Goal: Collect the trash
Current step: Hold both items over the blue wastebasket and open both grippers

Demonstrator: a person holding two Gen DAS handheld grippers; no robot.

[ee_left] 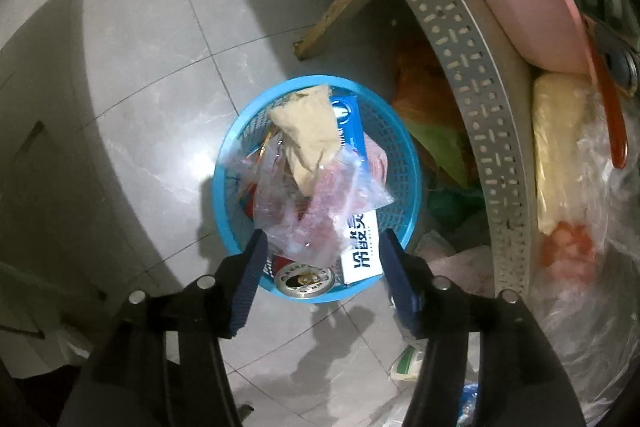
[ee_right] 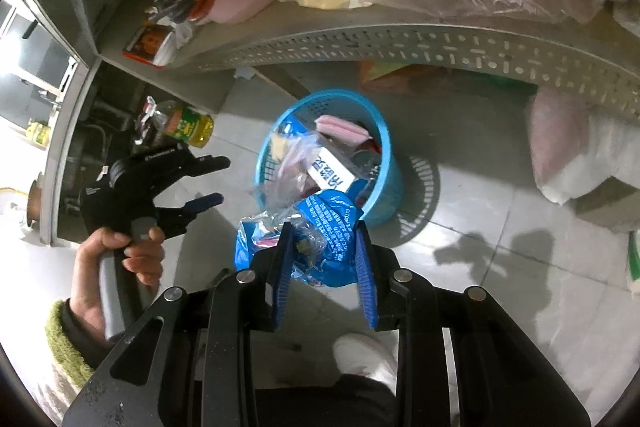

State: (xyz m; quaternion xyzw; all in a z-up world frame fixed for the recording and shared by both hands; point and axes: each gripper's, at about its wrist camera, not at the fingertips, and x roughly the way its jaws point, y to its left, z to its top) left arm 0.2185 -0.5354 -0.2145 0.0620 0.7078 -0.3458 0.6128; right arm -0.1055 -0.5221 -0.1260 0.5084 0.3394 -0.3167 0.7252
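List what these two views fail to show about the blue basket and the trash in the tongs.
- Left wrist view: the blue basket bottom, buried under the clear plastic bag and beige wad.
- Left wrist view: the can label; only its top shows.
- Right wrist view: the blue wrapper print, too small and crumpled in the right tongs.
- Right wrist view: the basket's near wall, behind that wrapper.

We make out large Chinese characters, not legible enough to copy, on a white box [ee_left: 361, 247] at the near side of the blue basket [ee_left: 228, 163]. The blue wrapper [ee_right: 328, 227] carries fine white print, too small to read.
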